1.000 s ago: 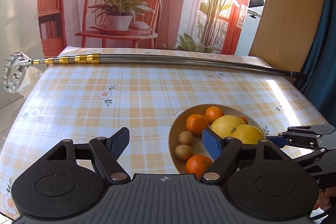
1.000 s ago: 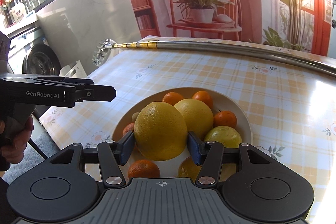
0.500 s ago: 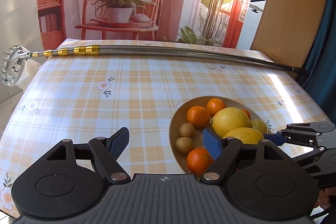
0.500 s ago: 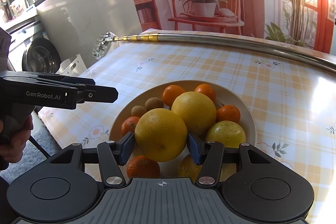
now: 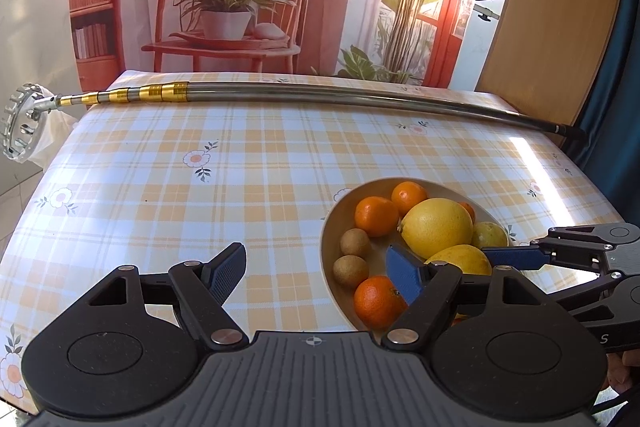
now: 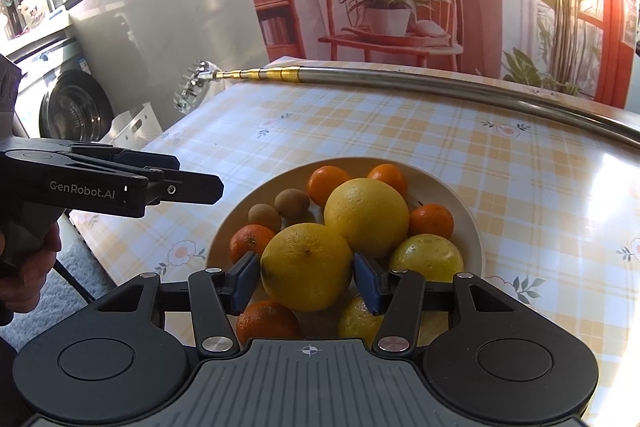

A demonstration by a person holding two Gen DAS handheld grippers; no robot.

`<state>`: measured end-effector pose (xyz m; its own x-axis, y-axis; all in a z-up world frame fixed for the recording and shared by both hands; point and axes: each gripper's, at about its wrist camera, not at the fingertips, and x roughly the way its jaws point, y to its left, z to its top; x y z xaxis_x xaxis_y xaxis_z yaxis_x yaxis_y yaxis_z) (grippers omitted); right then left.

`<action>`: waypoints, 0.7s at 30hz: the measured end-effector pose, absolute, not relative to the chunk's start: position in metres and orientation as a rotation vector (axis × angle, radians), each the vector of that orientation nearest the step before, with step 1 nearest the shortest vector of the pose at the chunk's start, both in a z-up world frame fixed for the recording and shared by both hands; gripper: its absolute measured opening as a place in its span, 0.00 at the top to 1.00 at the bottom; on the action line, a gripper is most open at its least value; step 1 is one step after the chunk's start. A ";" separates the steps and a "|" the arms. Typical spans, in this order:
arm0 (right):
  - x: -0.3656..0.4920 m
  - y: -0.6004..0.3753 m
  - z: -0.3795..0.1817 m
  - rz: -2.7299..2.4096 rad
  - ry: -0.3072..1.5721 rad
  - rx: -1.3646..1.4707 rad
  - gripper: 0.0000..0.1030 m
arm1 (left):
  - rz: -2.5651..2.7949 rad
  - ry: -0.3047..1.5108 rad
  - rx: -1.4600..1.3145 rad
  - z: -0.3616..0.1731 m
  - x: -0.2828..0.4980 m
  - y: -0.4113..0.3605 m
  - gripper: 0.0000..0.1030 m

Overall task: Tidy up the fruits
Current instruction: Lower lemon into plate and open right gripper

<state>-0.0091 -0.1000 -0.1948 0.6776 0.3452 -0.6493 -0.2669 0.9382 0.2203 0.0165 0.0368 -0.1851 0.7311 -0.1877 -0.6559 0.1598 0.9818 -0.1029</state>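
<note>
My right gripper is shut on a large yellow citrus, held over the near side of a cream bowl. In the bowl lie another large yellow citrus, a smaller yellow-green fruit, several oranges and two brown kiwis. Whether the held citrus touches the bowl is hidden. My left gripper stands open with nothing between its fingers, its right finger over the bowl's left edge. From the left wrist view, the right gripper reaches in from the right with the held citrus.
A long metal pole with gold bands lies across the far side of the checked tablecloth. A washing machine stands beyond the table's left edge. A printed backdrop rises behind the table.
The right gripper has drawn back and down with the yellow citrus, toward the bowl's near side. More of the bowl's fruit shows now. The left gripper stays open and has barely shifted.
</note>
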 end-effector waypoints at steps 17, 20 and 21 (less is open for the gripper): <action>-0.019 -0.121 -0.161 0.258 0.656 0.091 0.00 | -0.223 0.703 -0.033 -0.170 0.012 0.032 0.14; -0.020 -0.129 -0.152 0.224 0.635 0.101 0.00 | -0.225 0.686 -0.032 -0.160 0.012 0.032 0.11; -0.020 -0.132 -0.148 0.211 0.627 0.110 0.00 | -0.223 0.678 -0.032 -0.156 0.012 0.032 0.10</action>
